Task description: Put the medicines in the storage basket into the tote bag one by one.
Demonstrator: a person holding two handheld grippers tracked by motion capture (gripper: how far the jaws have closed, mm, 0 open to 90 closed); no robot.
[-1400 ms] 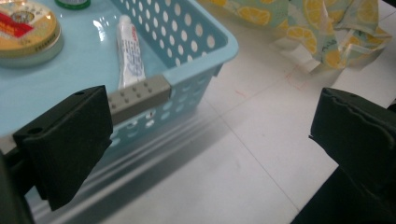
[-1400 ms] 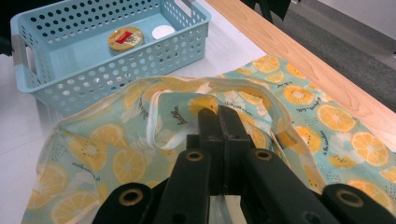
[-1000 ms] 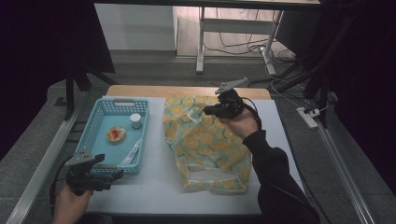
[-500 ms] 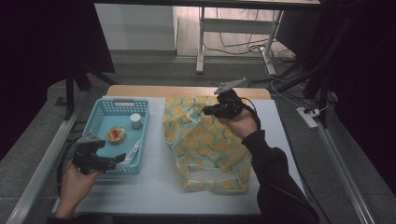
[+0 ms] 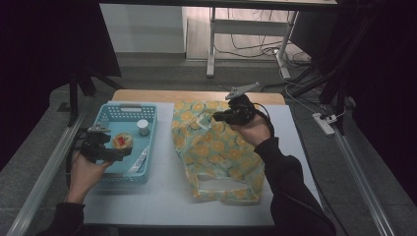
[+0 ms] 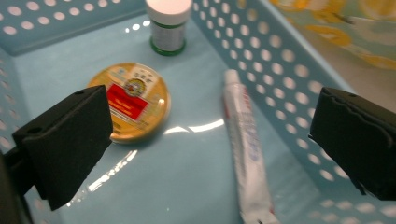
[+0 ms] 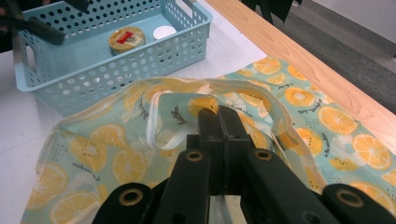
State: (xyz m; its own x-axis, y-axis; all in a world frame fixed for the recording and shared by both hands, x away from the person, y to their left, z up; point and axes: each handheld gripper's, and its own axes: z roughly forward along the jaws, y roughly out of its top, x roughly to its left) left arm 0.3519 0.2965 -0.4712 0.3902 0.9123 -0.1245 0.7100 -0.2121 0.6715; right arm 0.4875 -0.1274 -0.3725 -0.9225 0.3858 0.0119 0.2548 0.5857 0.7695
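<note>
High view: right gripper [image 5: 218,116] sits over the far edge of the lemon-print bag [image 5: 216,155], which lies flat on the white table [image 5: 162,196], right of centre, its cut-out handle toward the near edge. Left gripper [image 5: 129,152] hangs over the near left part of the blue basket [image 5: 109,110], which stands at the table's left edge.

Right gripper view adds the grip: jaws pressed together on the bag's rim just beside the fabric loop handle [image 7: 161,112], lifting the mouth slightly. Whether one layer or both is pinched, cannot tell. The basket [image 7: 140,58] lies beyond with the tin [image 7: 126,39] and the bottle's white cap [image 7: 164,32] inside.

Left gripper view adds the basket's contents close up: jaws stand wide apart, nothing between the pads. Round gold tin [image 6: 135,100] with red label near the left jaw; white tube [image 6: 246,154] lying along the right wall; small white-capped bottle [image 6: 168,23] upright near the far wall. All three apart from one another.

Surface: white top with a wooden strip [image 5: 196,96] at the far edge. Room: grey floor, dark surroundings, a white table frame [image 5: 246,37] and loose cables behind, a power strip [image 5: 324,123] on the floor at right.
</note>
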